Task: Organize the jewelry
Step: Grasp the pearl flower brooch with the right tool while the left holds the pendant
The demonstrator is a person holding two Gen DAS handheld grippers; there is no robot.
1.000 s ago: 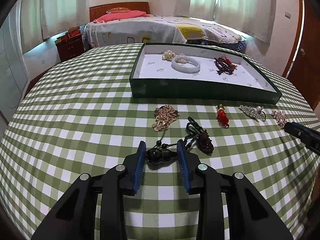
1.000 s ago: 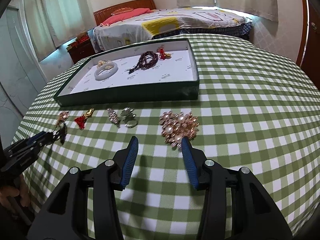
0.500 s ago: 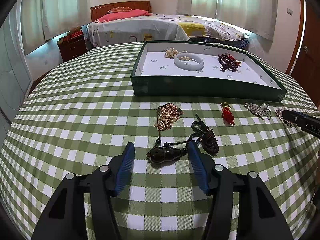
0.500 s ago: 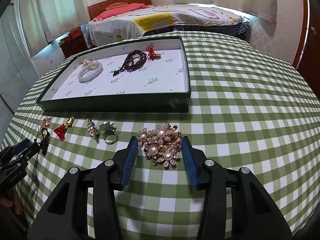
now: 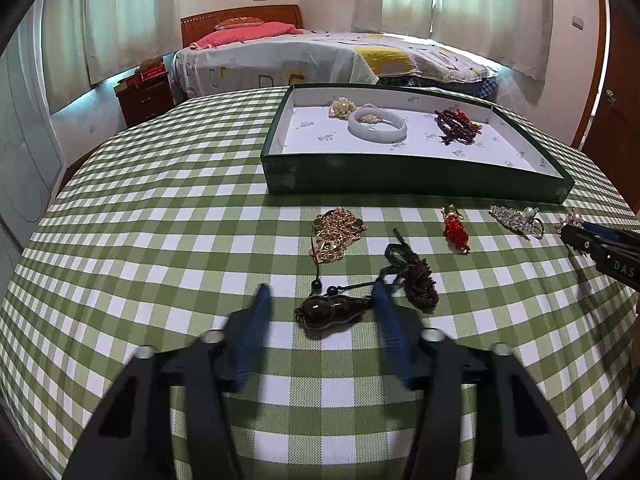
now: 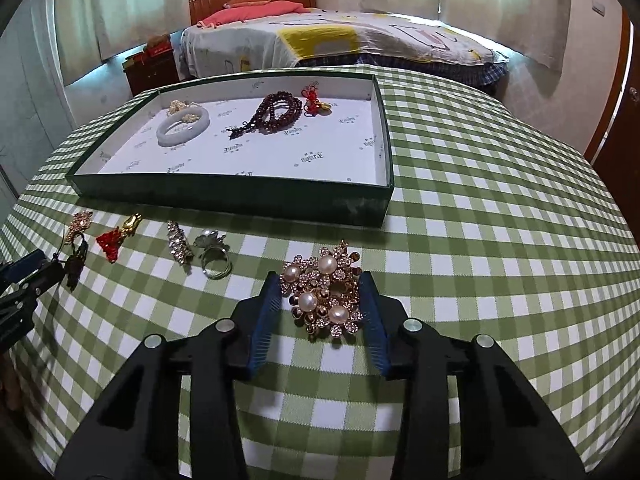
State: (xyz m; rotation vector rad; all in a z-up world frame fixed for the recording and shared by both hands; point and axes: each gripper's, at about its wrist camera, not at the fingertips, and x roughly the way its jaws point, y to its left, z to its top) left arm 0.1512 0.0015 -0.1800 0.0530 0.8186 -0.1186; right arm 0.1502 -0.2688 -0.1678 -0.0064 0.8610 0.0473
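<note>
A dark gourd pendant on a black cord lies on the green checked tablecloth between the jaws of my left gripper. The jaws are closing. The right pad is at the pendant's end and the left pad stands apart from it. In the right wrist view a gold brooch with pearls sits between the blue pads of my right gripper. Those jaws are closing too, with slim gaps on both sides. The green box behind holds a pale bangle and dark red beads.
Between the grippers and the box lie a gold chain, a red tassel charm, a rhinestone clip and a ring. A bed and a nightstand stand beyond the table. A wooden door is at the right.
My left jaws spread wide off the pendant, then narrowed again around it. My right gripper moved forward, so the brooch went from ahead of the fingertips to between the pads.
</note>
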